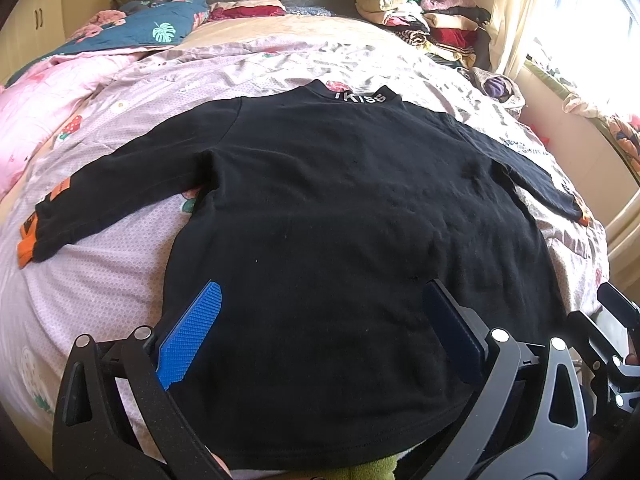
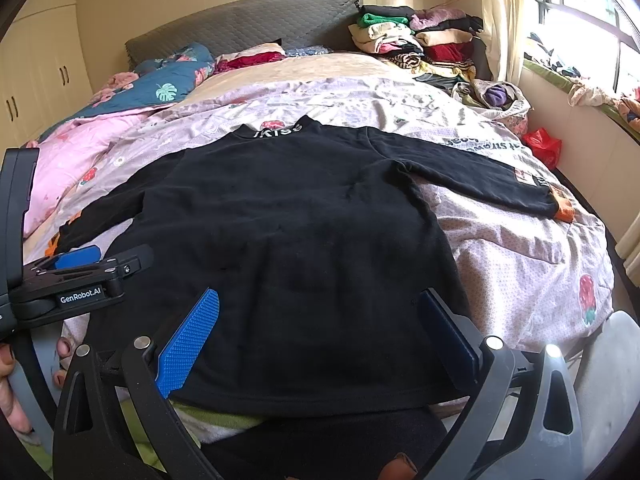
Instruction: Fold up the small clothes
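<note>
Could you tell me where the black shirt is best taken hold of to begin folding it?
Probably the black shirt at its left cuff, approached from the left side. The shirt lies flat with sleeves spread, so the cuff's free edge can be pinched and carried across. Both tools, left and right, are open.

A: Location type?

B: We identify a home bedroom. We see a bed (image 2: 520, 248) with a pink printed sheet and a padded grey headboard (image 2: 248, 20).

A: Supporting evidence?

B: We note a floral quilt (image 2: 168, 84) near the pillows, stacked folded clothes (image 2: 416, 40) in the far corner, cream wardrobe doors (image 2: 36, 64) on the left wall, and a curtained window (image 2: 580, 12) on the right.
</note>
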The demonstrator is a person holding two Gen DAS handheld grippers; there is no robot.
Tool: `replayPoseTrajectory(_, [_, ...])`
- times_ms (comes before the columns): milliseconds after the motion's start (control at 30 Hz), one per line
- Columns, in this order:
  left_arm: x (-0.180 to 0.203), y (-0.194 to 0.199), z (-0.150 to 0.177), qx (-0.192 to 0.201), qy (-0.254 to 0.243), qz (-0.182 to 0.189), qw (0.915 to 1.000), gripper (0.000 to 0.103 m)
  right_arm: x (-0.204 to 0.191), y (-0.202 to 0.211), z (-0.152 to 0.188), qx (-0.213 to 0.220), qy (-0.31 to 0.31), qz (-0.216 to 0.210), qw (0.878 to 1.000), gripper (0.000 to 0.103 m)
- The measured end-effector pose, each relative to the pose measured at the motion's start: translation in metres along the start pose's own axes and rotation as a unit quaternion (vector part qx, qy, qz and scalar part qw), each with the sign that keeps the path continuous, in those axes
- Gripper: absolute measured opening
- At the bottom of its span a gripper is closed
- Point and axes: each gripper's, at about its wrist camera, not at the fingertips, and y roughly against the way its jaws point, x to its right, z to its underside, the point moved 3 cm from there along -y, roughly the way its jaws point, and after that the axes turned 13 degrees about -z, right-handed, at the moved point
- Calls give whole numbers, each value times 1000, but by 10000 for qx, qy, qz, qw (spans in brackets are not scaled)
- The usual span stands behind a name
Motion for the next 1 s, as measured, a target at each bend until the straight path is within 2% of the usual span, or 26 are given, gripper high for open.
replayPoseTrajectory(433, [0, -1, -2, -26, 28, 9, 10000, 95, -2, -3, -6, -36, -2, -5, 10000, 99])
replayPoseTrajectory(1000, [-4, -17, -56, 29, 272, -62, 9996, 95, 14, -18, -59, 11, -119, 45, 9999, 99])
